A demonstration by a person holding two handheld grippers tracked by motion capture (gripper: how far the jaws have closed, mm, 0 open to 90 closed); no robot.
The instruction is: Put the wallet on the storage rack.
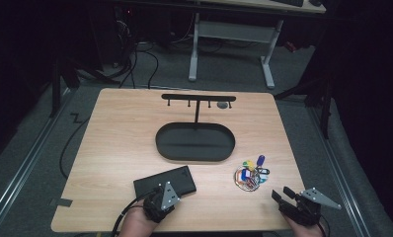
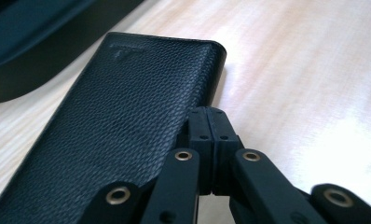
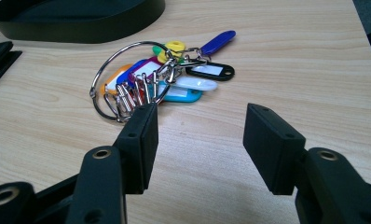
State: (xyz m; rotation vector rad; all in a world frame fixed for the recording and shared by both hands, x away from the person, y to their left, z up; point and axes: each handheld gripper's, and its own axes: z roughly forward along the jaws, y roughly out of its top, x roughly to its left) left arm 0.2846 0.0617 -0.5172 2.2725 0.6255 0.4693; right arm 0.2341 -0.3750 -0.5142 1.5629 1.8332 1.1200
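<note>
Left hand-held gripper [image 2: 210,116], jaws pressed together, hovers or perhaps rests at the black textured leather case [image 2: 113,135]; right hand-held gripper [image 3: 198,128] gapes wide, empty, near the colourful key-tag ring [image 3: 160,77].

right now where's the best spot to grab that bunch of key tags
Probably the big wire ring of the key tag bunch. It lies flat and bare on its near-left arc, so bring the open right hand-held gripper down across the wire there, clear of the splayed tags.
</note>
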